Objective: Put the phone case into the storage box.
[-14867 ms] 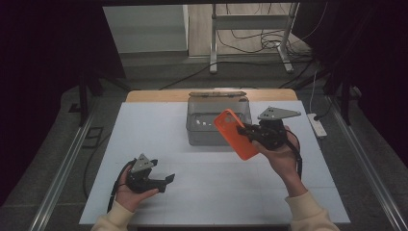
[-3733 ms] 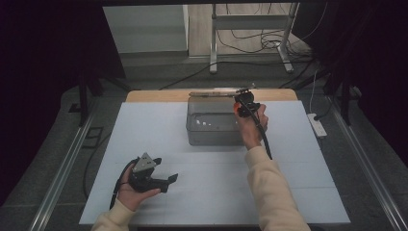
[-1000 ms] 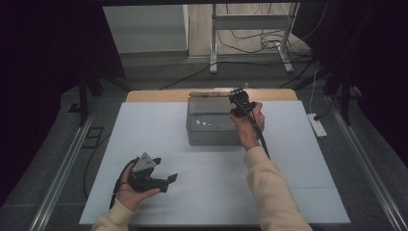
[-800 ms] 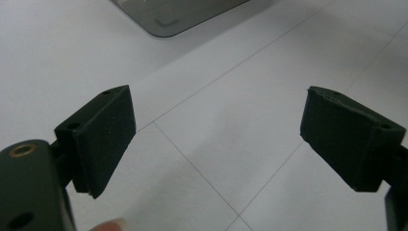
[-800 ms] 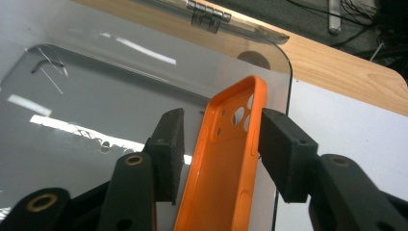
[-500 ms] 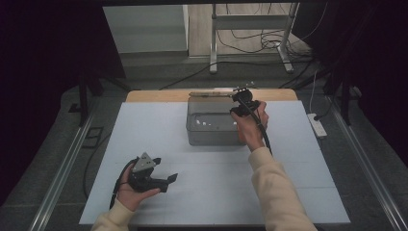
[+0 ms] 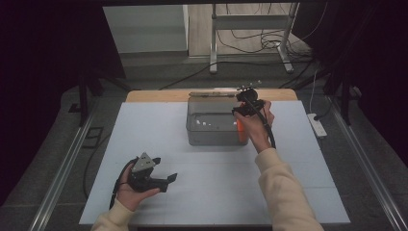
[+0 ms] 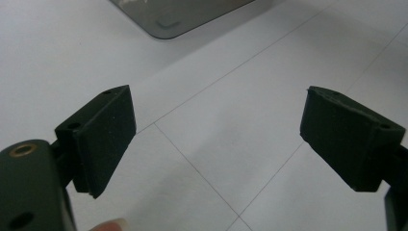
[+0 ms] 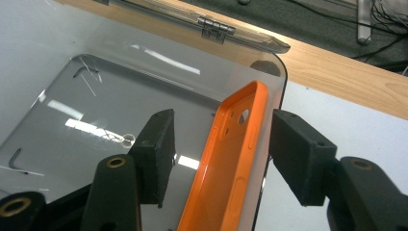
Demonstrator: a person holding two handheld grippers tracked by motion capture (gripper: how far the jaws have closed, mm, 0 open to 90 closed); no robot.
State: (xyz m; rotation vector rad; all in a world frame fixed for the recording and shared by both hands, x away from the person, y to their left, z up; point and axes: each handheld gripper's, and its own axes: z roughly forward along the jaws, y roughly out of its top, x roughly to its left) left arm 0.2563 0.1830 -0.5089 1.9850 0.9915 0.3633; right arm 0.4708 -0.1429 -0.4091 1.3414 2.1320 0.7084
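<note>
A clear plastic box [image 7: 211, 137] stands at the back middle of the white table [image 7: 144, 134], its lid folded back on a hinge [image 9: 214, 26]. An orange phone case [image 7: 240, 131] stands on edge inside the box against its right wall. My right gripper [image 7: 242, 118] points down into that end. Its jaws have just been opening and now straddle the orange case [image 9: 235, 144] without pressing on it. My left gripper [image 7: 166, 180] rests in a hand at the table's front left, open with nothing between its pads [image 8: 103, 134]. A corner of the box [image 8: 168, 19] lies ahead of it.
A wooden strip [image 7: 159, 95] runs along the table's far edge behind the box. A white power strip [image 7: 316, 124] lies on the floor to the right. Metal rails [image 7: 62, 168] flank the table, and a stand with cables [image 7: 250, 43] is at the rear.
The right gripper's jaws have spread apart and let go of the orange case, which stays standing in the box. The right hand lifted slightly. The left hand has not moved.
</note>
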